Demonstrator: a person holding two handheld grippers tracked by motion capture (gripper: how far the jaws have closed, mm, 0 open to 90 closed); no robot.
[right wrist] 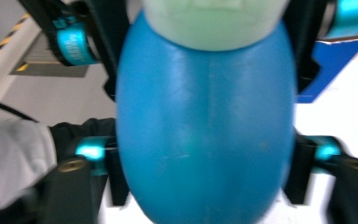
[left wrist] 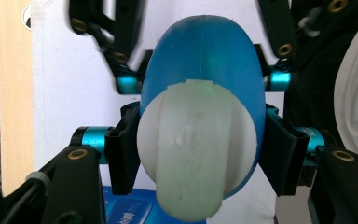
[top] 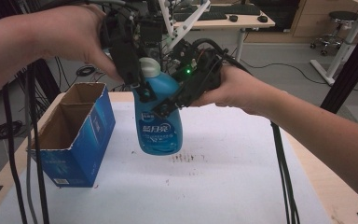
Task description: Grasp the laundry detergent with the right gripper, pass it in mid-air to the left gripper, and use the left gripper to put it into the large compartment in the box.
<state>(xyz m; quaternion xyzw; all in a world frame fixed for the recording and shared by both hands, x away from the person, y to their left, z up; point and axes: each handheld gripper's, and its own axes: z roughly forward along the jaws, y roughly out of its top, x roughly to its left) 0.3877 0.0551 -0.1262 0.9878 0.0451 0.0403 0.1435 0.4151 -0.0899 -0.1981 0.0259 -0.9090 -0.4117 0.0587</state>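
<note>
Bottle: a blue plastic bottle (top: 159, 116) hangs upright in the air above the white table cover (top: 223, 186), clear of it, just right of the open carton.
Cap: a pale, whitish-green cap (top: 150, 67) tops the bottle; in the left gripper view it (left wrist: 193, 149) is seen from above, broad and rounded, with a faint raised mark I cannot read.
Label: white Chinese characters in a band on the bottle's front (top: 155, 129), with smaller lines below; too small to read with certainty.
Left gripper: the left gripper (top: 135, 79) comes down from above at the bottle's upper left; in its own view its black pads (left wrist: 123, 149) press on both sides of the bottle just under the cap, clamped tight.
Right gripper: the right gripper (top: 179, 100) reaches in from the right at the bottle's shoulder, a green light glowing on its body. In its own view the blue body (right wrist: 205, 135) sits between its jaws, which stand close beside the bottle's flanks; whether the pads (right wrist: 116, 177) press on it I cannot tell.
Hands: the left hand (top: 72, 35) and right hand (top: 242, 88) each grip a gripper body.
Carton: a blue cardboard box (top: 74, 135) with its top open stands on the left of the cover; a small barcode label sits low on its near face, its print unreadable.
Mark: dark smudges (top: 186, 158) lie on the cover below the bottle.
</note>
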